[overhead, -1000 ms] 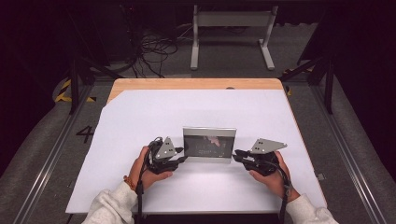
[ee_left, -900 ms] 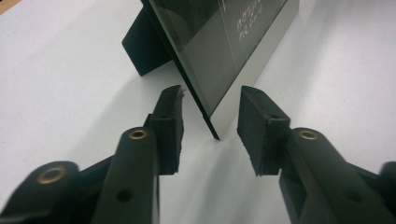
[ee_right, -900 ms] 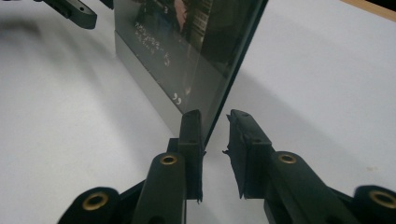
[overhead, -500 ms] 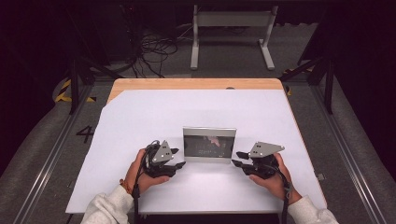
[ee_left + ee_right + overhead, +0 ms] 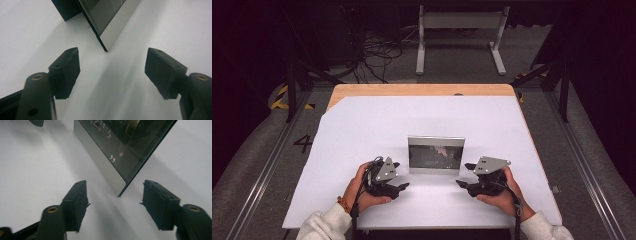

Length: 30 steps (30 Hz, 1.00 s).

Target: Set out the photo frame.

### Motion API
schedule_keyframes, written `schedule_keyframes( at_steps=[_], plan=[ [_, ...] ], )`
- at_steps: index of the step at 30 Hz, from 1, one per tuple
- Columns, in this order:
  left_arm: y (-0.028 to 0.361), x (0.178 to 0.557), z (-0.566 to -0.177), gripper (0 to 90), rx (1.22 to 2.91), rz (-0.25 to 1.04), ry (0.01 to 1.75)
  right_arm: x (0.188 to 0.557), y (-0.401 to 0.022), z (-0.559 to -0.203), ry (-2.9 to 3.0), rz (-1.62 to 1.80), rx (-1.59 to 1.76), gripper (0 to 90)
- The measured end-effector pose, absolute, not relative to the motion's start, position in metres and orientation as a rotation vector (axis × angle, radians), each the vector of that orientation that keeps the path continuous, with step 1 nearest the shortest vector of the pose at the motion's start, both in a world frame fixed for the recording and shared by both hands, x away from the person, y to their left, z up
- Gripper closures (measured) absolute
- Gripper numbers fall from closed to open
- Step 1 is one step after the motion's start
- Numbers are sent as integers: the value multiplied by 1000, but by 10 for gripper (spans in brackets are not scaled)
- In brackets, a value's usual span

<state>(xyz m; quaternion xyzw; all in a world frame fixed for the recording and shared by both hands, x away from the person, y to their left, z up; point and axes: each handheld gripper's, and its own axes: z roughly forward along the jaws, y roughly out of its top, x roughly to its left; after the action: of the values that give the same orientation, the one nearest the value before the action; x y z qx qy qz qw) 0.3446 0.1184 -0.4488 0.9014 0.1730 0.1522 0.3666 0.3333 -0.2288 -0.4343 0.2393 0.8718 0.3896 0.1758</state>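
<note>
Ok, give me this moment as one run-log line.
picture frame: upright on white table | left gripper: jaws just opened, clear of frame corner | right gripper: jaws just opened, clear of frame corner

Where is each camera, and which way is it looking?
High view: above the person's side, looking forward and down at the table; both hands, left gripper and right gripper show.
Left gripper view: rides the left gripper, looking between open jaws at the picture frame.
Right gripper view: rides the right gripper, facing the frame's other bottom corner.
All three views share the frame and the white table.
</note>
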Motion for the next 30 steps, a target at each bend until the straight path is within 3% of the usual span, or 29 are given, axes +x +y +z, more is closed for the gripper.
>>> schedule_keyframes(
  at_steps=[2, 14, 30],
  plan=[
    [120, 342, -449, 227, 2315, 408, 453, 332, -228, -433, 2472, 1106, 662, 278],
    [125, 336, -455, 86, 2288, 362, 495, 325, -234, -441, 2490, 1062, 650, 159],
    [125, 335, -461, 48, 2278, 324, 478, 321, -235, -448, 2496, 1081, 621, 61]
  ],
)
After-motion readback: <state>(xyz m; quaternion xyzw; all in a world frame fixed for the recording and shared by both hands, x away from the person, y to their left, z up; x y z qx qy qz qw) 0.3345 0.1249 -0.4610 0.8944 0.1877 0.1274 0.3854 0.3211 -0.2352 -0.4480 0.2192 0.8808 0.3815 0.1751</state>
